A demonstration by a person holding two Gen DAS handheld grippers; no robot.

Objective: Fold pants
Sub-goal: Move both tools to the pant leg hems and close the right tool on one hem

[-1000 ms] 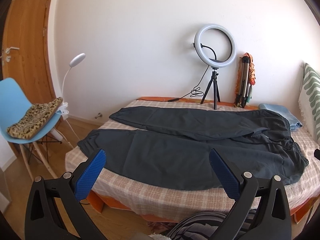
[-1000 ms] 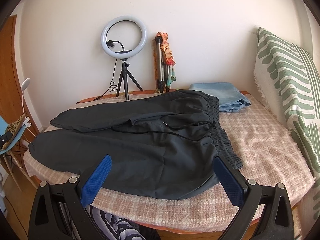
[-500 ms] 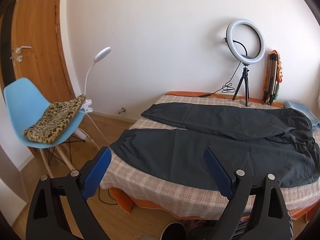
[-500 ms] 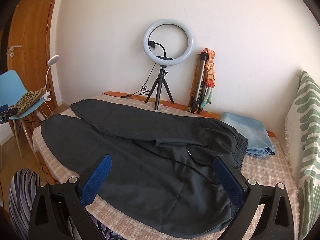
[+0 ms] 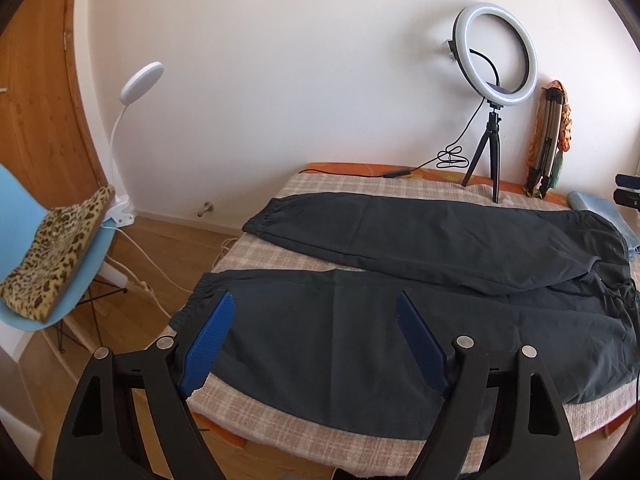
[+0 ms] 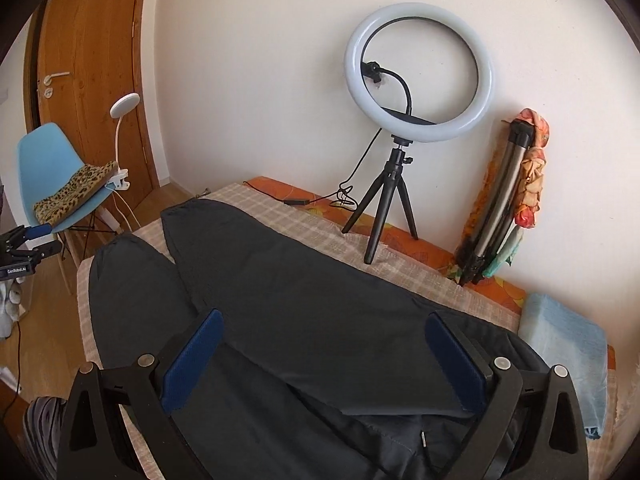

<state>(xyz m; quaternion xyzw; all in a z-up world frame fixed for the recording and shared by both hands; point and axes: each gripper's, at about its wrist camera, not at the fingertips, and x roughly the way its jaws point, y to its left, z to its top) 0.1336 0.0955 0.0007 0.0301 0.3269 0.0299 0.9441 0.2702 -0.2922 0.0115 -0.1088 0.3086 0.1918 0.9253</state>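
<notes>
One pair of dark pants lies flat on the bed, two legs spread apart. Two tools: left tool, jaws just narrowing, and right tool gape, holding nothing.

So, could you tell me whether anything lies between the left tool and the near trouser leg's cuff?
Nothing visible does. The left tool, which has just been closing a little with nothing between its jaws, hangs open over the near leg of the pants, and the cuff by the bed's edge lies uncovered.
</notes>
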